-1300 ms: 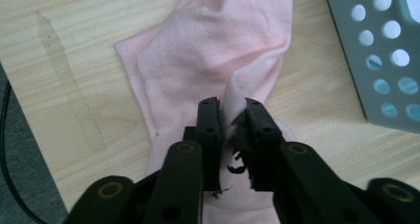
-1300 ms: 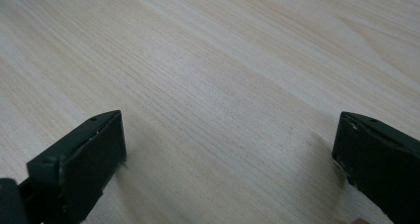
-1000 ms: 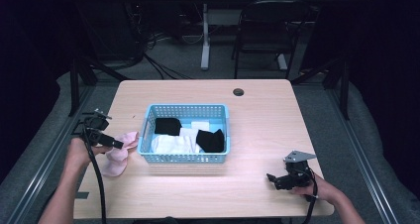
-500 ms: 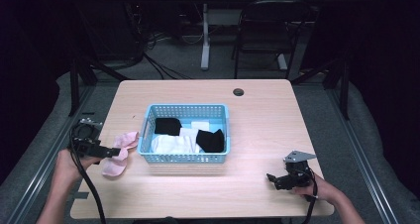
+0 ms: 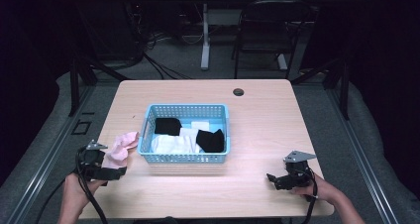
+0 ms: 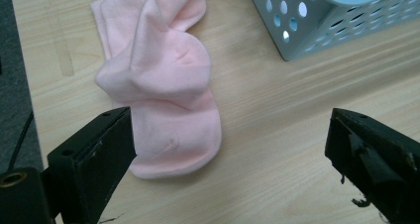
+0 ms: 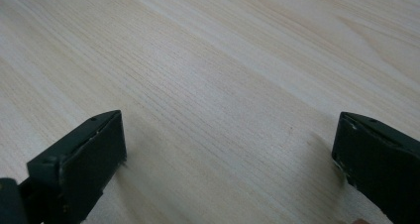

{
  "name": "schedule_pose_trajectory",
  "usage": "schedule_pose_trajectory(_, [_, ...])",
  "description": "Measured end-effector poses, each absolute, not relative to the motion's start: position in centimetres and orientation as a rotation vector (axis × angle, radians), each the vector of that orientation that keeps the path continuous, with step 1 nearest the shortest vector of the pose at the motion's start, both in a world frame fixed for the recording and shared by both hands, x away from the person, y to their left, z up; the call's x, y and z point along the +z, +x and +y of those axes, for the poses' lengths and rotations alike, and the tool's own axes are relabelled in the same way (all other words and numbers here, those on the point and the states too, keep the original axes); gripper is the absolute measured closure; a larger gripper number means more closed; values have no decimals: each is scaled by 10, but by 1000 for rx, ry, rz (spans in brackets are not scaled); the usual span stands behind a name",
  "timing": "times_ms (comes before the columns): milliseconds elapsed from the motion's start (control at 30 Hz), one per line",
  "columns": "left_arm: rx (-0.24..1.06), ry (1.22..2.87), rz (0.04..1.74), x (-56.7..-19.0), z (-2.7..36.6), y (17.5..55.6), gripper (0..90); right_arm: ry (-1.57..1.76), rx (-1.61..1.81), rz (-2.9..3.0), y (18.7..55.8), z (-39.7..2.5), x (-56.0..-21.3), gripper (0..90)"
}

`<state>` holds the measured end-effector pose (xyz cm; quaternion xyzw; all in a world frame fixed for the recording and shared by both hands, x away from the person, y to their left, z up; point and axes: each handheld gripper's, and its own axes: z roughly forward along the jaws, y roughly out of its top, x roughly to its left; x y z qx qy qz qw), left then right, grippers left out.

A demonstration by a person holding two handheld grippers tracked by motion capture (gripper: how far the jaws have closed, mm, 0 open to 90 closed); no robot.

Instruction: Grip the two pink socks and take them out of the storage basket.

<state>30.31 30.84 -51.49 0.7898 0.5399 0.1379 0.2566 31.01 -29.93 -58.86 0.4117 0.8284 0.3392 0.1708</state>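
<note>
A pair of pink socks (image 5: pixel 122 147) (image 6: pixel 166 90) lies folded on the wooden table (image 5: pixel 257 115), just left of a light blue basket (image 5: pixel 184 158) (image 6: pixel 341 21). The basket holds black and white socks (image 5: pixel 210 140). My left gripper (image 5: pixel 119 173) (image 6: pixel 230 159) is open, hovering at the near end of the pink socks with nothing between its jaws. My right gripper (image 5: pixel 274 179) (image 7: pixel 230 164) is open low over bare wood at the front right, far from the basket.
A small dark round grommet (image 5: pixel 238 91) sits near the table's far edge. Bare wood surrounds the basket at the right and front. A chair (image 5: pixel 267 30) and cables stand on the floor beyond the table.
My left gripper has drawn back toward the front edge, away from the pink socks, which stay on the table. The right gripper has held still.
</note>
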Motion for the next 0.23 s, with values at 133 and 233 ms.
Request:
schedule_pose_trajectory(133, [368, 2137, 1467, -520, 310, 301, 24, 1170, 961, 2352, 310, -299, -589, 0])
schedule_pose_trajectory(233, [394, 2134, 1463, -524, 312, 298, 24, 1169, 964, 2353, 310, -299, -589, 0])
